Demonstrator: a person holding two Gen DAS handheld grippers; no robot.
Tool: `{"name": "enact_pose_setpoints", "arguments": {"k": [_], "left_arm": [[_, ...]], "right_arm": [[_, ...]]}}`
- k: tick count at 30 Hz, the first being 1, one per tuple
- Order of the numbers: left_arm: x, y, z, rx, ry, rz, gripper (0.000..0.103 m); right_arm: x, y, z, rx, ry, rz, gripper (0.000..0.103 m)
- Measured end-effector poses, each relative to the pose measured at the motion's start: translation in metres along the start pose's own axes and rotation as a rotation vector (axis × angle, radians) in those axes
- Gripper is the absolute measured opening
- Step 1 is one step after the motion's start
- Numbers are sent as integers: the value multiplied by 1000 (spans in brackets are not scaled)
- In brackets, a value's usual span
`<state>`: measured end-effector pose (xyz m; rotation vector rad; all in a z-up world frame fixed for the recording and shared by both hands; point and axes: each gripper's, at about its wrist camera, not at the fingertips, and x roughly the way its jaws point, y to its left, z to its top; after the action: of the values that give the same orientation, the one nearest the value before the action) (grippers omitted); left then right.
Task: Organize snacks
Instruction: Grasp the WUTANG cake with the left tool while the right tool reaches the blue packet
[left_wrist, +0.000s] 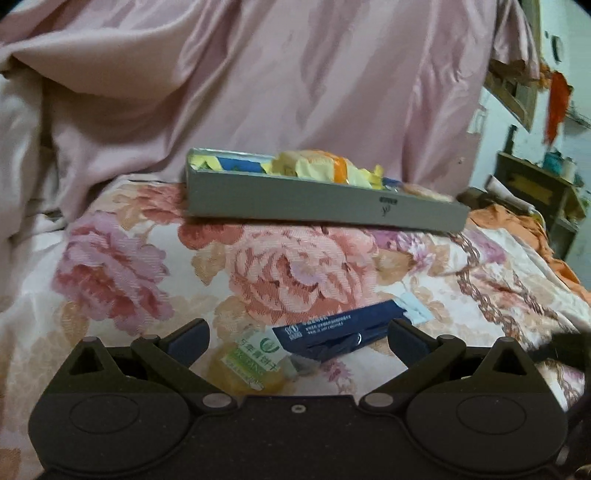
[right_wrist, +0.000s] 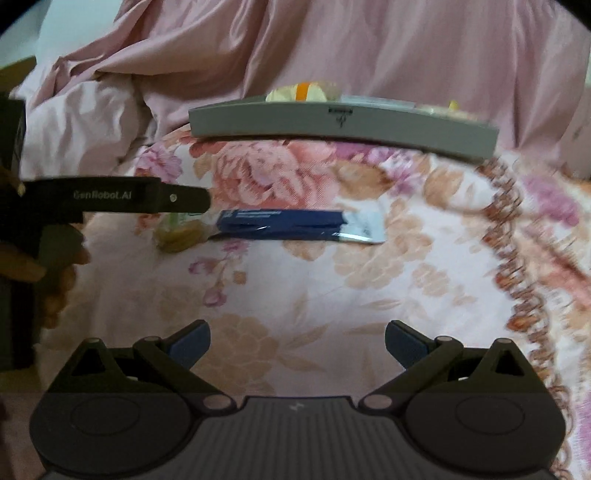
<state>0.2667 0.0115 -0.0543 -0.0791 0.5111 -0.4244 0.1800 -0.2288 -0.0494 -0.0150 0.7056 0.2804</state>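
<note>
A shallow grey box rests on the flowered bedspread, holding several yellow and orange snack packets. In front of it lie a dark blue sachet and a small yellow-green packet. My left gripper is open, low over both loose packets, the blue sachet lying between its fingers. In the right wrist view that left gripper comes in from the left, above the yellow-green packet. My right gripper is open over bare bedspread, well short of the blue sachet.
A rumpled pink quilt rises behind the box. At the far right stand a wooden shelf and an orange cloth. A hand holds the left gripper's handle at the left edge.
</note>
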Motion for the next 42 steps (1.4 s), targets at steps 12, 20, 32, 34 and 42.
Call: {"name": "enact_pose_setpoints", "arguments": {"k": [12, 20, 32, 34, 42], "left_arm": [[16, 36, -9, -193, -10, -51, 102], [23, 43, -15, -232, 9, -86, 102], [25, 38, -18, -200, 28, -141, 102], [26, 37, -18, -193, 31, -140, 102], [31, 33, -20, -163, 51, -114, 102]], "right_arm": [[51, -4, 67, -422, -17, 156, 103], [96, 2, 84, -547, 27, 255, 103], [107, -4, 84, -546, 155, 309, 102], [101, -6, 78, -547, 173, 317, 100], [78, -20, 54, -437, 124, 308, 99]]}}
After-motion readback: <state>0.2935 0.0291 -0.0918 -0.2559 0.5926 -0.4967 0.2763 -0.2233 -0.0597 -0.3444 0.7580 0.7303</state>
